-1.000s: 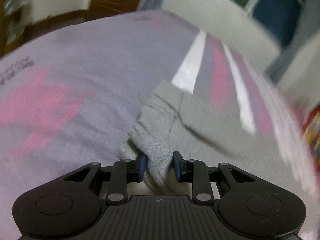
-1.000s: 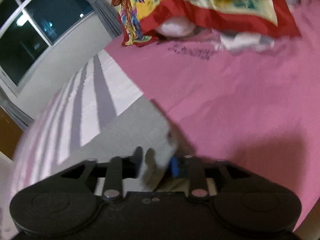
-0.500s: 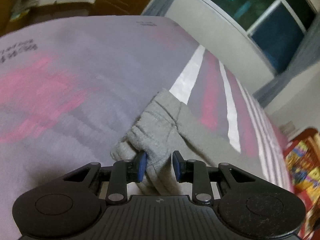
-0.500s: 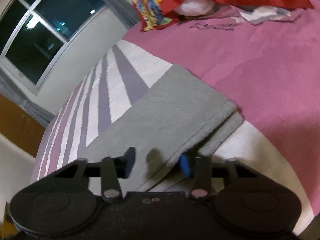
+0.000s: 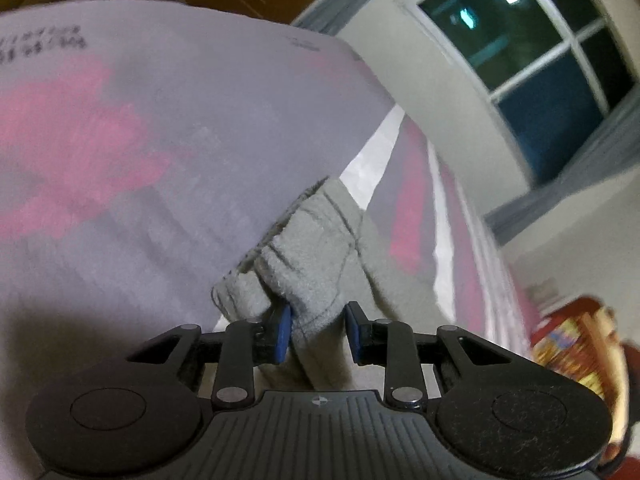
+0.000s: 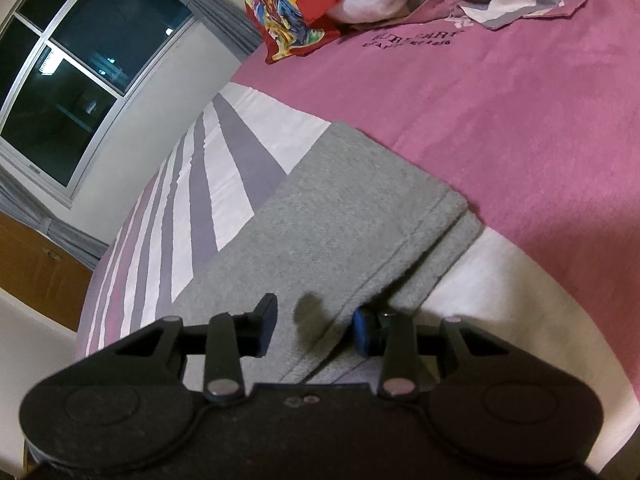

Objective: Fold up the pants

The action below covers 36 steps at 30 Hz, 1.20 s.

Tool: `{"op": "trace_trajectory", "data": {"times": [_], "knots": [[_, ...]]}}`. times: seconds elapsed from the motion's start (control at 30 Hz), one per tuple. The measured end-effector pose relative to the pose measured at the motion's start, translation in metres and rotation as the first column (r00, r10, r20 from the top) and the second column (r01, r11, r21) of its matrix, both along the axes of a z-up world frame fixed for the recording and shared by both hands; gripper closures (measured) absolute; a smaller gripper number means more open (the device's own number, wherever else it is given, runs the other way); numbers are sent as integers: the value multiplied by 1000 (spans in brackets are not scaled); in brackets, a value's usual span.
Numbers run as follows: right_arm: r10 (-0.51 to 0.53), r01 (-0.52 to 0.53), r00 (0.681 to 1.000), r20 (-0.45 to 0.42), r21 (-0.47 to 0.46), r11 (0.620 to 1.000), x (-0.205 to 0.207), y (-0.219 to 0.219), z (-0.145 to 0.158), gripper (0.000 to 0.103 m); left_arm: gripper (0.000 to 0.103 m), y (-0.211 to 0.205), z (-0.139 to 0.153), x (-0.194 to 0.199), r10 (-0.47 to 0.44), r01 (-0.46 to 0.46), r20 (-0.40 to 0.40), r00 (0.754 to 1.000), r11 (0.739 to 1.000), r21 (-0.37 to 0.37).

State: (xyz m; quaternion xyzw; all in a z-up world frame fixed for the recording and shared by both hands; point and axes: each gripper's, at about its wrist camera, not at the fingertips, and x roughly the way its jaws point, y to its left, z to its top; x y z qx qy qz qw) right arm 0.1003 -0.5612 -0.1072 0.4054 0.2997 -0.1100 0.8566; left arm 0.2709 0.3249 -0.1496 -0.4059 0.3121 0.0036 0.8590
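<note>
on the bed (image 6: 520, 128), one pants (image 6: 340, 216): left tool (image 5: 318, 330) pinches its bunched fabric, right tool (image 6: 314, 330) spread.

The pants (image 6: 352, 216) are plain heather grey, lying on a bedspread (image 6: 520, 128) that is pink with dark lettering, beside white and mauve stripes (image 6: 224, 168). The pillow (image 6: 304, 4) has a red border around a yellow, many-coloured print. Both grippers (image 5: 318, 332) (image 6: 316, 330) are black with blue pads (image 5: 283, 334), and the curtains (image 6: 224, 24) are grey.
</note>
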Motion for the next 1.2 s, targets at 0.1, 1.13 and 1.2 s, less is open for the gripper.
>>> {"op": "trace_trajectory", "data": {"times": [0.1,1.13,1.2], "knots": [[-1,1,1000,-6,-1,1000,1,0,0,63,75,-2,-7,-6,25,-25,13,1000,999,-28],[-56,55,998,-18,-87,995,-14,2,-7,99,85,-19,13,10,-22,37,-69,997,973,228],[-72,73,997,16,-74,995,-17,2,1,99,85,-19,20,11,-34,46,-54,998,970,240]]}}
